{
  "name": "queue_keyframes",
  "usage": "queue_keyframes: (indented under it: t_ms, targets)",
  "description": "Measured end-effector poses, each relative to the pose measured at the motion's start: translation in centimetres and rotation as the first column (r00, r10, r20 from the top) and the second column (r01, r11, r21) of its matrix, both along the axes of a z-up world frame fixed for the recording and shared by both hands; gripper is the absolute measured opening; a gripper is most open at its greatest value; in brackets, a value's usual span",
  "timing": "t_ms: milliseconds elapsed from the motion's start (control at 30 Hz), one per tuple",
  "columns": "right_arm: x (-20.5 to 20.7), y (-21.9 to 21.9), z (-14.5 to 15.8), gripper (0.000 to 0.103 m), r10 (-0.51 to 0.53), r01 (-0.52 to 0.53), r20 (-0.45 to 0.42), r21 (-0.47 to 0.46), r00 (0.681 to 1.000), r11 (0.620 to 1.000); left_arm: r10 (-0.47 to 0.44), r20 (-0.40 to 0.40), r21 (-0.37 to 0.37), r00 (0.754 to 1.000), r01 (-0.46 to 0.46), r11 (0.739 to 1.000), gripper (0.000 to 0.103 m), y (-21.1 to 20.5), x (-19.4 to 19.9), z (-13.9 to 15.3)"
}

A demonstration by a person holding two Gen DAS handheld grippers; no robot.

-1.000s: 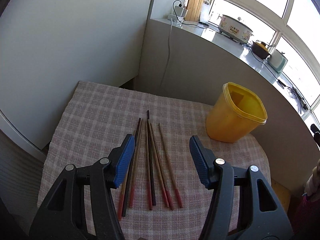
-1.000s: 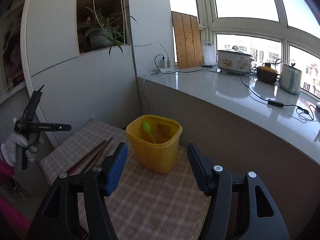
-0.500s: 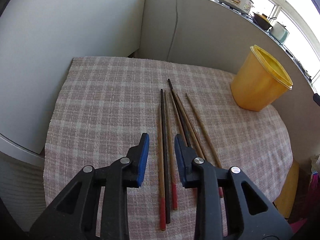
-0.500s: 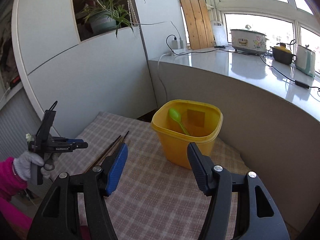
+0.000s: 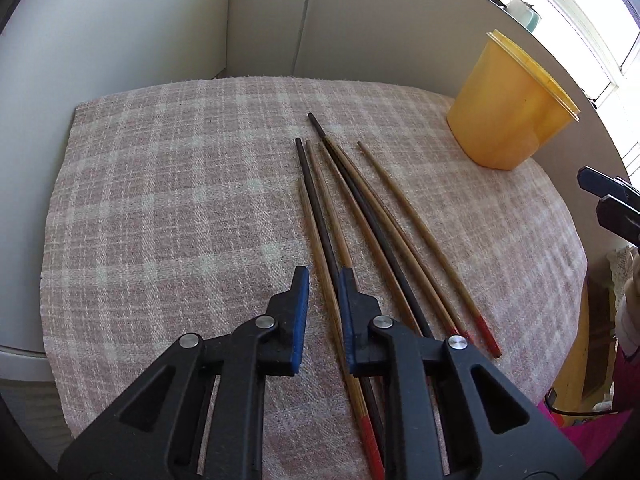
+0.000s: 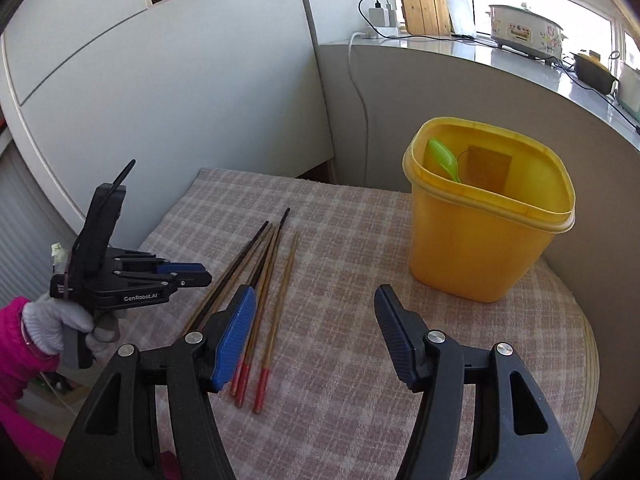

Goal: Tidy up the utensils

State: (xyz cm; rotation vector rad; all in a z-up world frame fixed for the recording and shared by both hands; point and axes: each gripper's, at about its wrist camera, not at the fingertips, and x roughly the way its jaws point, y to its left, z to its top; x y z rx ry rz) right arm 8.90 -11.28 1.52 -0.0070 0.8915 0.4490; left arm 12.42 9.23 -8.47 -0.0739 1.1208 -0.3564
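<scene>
Several chopsticks [image 5: 372,216], brown with red ends and two dark ones, lie side by side on the checked cloth [image 5: 180,200]. My left gripper [image 5: 323,280] is low over them, its jaws narrowed to a small gap around the leftmost chopsticks [image 5: 320,240], not clamped. It also shows in the right wrist view [image 6: 188,274]. A yellow tub [image 6: 488,216] stands at the far right and holds a green spoon [image 6: 442,158]. My right gripper [image 6: 316,312] is open and empty above the cloth, the chopsticks [image 6: 276,280] by its left finger.
The cloth covers a small round table [image 6: 588,360] set against a grey counter wall [image 6: 440,92] and a white panel [image 6: 180,100]. Appliances and cables sit on the counter [image 6: 524,34]. The table edge drops off at the right and front.
My left gripper has come down and forward over the chopsticks and its jaws have narrowed from wide open. My right gripper has tilted down toward the table and stays open.
</scene>
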Motion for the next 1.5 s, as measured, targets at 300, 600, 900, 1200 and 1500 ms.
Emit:
queue_keyframes:
  t_ms: [300,600,900,1200,1500]
  targets:
    - [0.5,1.3,-1.6,0.061,0.031,-0.032,-0.026,-0.017,0.999,0.999,0.012,-0.028,0.022,1.000,-0.012,1.000,0.014,-0.4,0.7,-0.7]
    - [1.3,0.5,-3.7,0.061,0.066,-0.065,-0.065,0.016,0.996,0.998,0.096,-0.038,0.004,0.995,-0.096,0.995,0.013,0.7,-0.2,-0.5]
    - [0.2,-3.8,-1.5,0.061,0.006,-0.006,-0.008,0.020,1.000,1.000,0.114,-0.044,0.018,0.993,-0.113,0.993,0.012,-0.2,0.6,-0.6]
    - [0.0,-8.0,-0.1,0.061,-0.111,0.110,0.035,0.038,0.993,0.993,0.070,-0.018,0.047,0.997,-0.069,0.996,0.011,-2.9,1.6,-0.9]
    - [-0.6,-7.6,0.1,0.061,-0.201,0.203,0.058,-0.017,0.978,0.979,0.002,-0.007,-0.003,1.000,-0.002,1.000,0.011,-4.6,2.6,-1.9]
